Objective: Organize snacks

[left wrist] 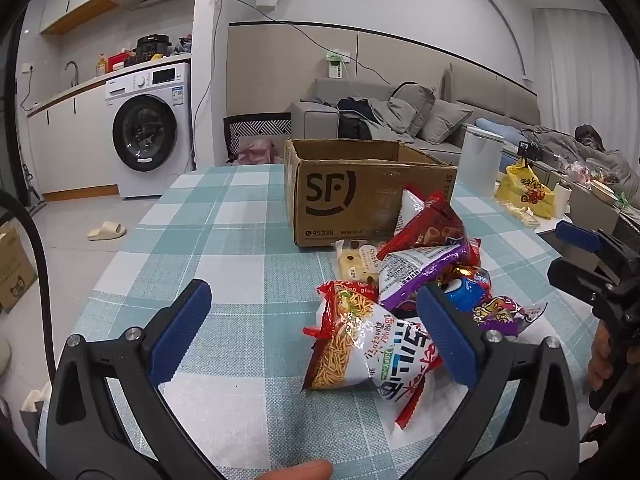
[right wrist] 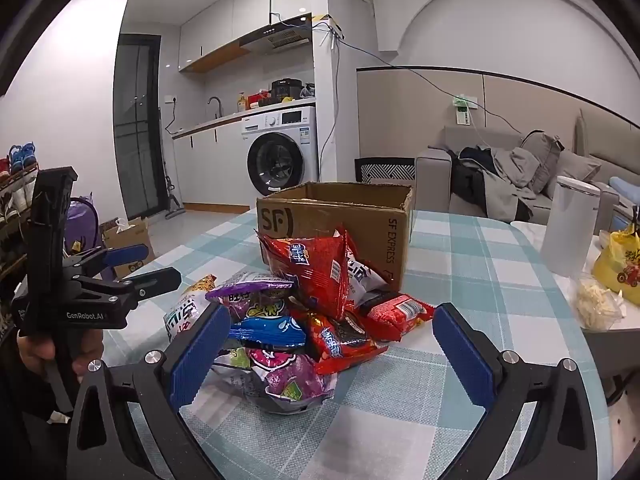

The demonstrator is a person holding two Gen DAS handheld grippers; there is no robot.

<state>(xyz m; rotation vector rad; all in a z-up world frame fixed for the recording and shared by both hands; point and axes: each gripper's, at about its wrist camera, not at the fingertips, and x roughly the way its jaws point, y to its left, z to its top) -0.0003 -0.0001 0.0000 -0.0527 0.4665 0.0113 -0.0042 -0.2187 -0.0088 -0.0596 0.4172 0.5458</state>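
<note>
A pile of snack bags (left wrist: 424, 280) lies on the checked tablecloth in front of an open cardboard SF box (left wrist: 360, 196). A noodle-snack bag (left wrist: 360, 344) lies nearest my left gripper (left wrist: 316, 336), which is open and empty above the table. In the right wrist view the pile (right wrist: 304, 312) lies in front of the box (right wrist: 340, 216), with a big red bag (right wrist: 316, 264) on top. My right gripper (right wrist: 332, 352) is open and empty, its left pad beside a purple bag (right wrist: 288, 376). Each gripper shows in the other's view, the right one (left wrist: 592, 256) and the left one (right wrist: 136, 268).
A white cylindrical container (right wrist: 568, 224) and a yellow bag (right wrist: 620, 264) stand at the table's right. A clear bag of pale snacks (right wrist: 596, 304) lies near them. A sofa and a washing machine (left wrist: 148, 128) are beyond the table. A cardboard box (right wrist: 128, 244) sits on the floor.
</note>
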